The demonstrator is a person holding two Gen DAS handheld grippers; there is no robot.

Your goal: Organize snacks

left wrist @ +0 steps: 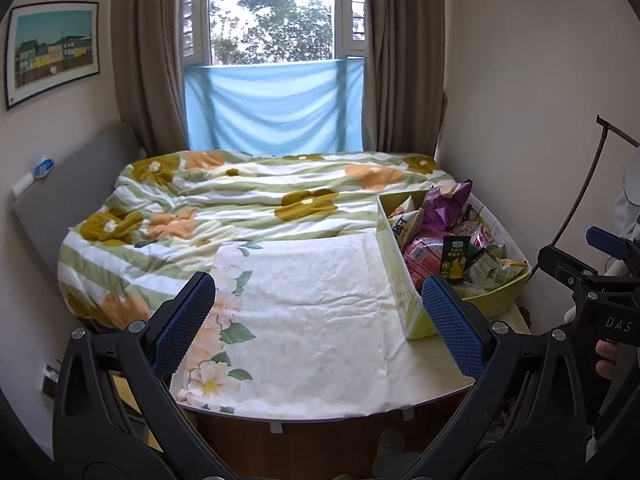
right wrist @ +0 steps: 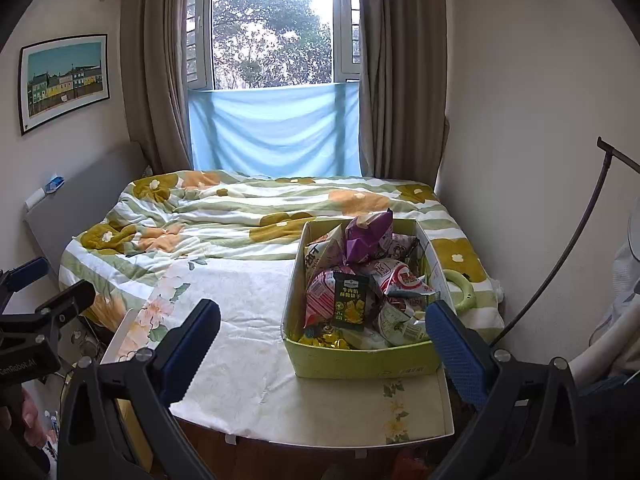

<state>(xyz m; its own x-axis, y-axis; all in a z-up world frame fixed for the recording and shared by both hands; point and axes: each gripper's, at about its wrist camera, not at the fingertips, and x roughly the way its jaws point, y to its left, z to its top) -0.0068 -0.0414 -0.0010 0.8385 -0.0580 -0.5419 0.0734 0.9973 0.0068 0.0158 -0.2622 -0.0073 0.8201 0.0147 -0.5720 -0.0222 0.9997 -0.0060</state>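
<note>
A yellow-green cardboard box (right wrist: 360,360) full of snack packets stands on a small table covered with a white floral cloth (right wrist: 248,320). On top lie a purple bag (right wrist: 368,236), a dark packet with yellow print (right wrist: 350,300) and pink and white packets (right wrist: 404,280). The same box (left wrist: 404,296) sits at the right in the left wrist view. My left gripper (left wrist: 320,320) is open over the bare cloth, left of the box. My right gripper (right wrist: 324,348) is open in front of the box, holding nothing.
Behind the table is a bed with a flowered quilt (left wrist: 248,196). A grey headboard (left wrist: 64,208) stands at the left, a window with curtains and a blue cloth (left wrist: 276,104) at the back. A green ring (right wrist: 460,288) lies right of the box. A dark curved rod (right wrist: 560,260) leans at the right wall.
</note>
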